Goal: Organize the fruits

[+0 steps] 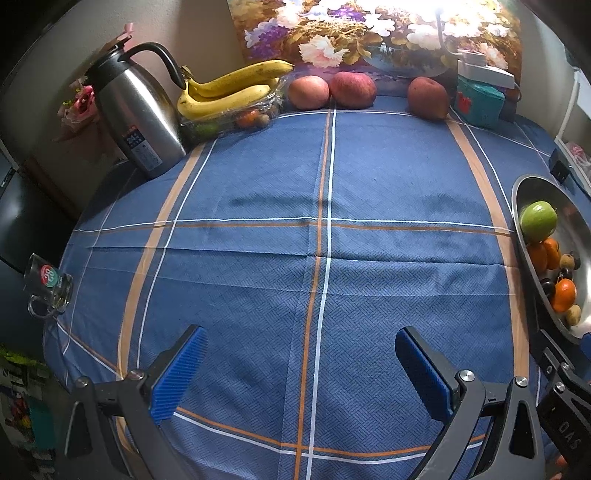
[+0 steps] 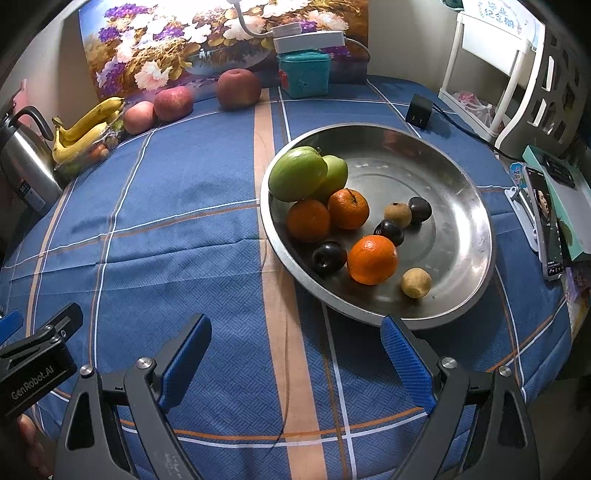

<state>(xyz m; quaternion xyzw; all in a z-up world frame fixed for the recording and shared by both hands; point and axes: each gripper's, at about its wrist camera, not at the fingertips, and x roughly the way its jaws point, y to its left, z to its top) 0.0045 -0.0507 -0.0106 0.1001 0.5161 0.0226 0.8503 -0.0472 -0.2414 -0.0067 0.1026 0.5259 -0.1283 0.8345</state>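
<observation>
A: Fruits sit in two groups — some in the steel bowl [image 2: 461,206], the rest along the far edge of the bench [image 1: 258,258]

B: What is in the bowl?

A: Two green apples [image 2: 297,172] touching each other at the far-left side, three oranges [image 2: 372,259], three dark plums [image 2: 329,257] and two small brownish fruits [image 2: 416,283]. They lie mostly in the left half; the right half is bare metal

B: And at the back?

A: A bunch of bananas [image 1: 225,92] resting on a clear plastic tray [image 1: 225,122] with small fruits in it, just beside the steel jug [image 1: 136,110]. To the right of them, three red apples [image 1: 352,89] — two touching, the third apart, near a teal box [image 1: 478,101] in front of the flower painting [image 1: 369,33]

B: The claws?

A: The left claw [image 1: 301,363] hangs wide open over the blue checked cloth [image 1: 388,177], nothing between its blue pads [image 1: 177,373]. The right claw [image 2: 295,360] is also spread wide and empty, its right finger just in front of the bowl's near rim

B: Anything else on the bench?

A: A glass mug [image 1: 48,286] at the left edge, a black charger [image 2: 418,109] behind the bowl, and a phone [image 2: 546,229] by boxes at the right edge
</observation>
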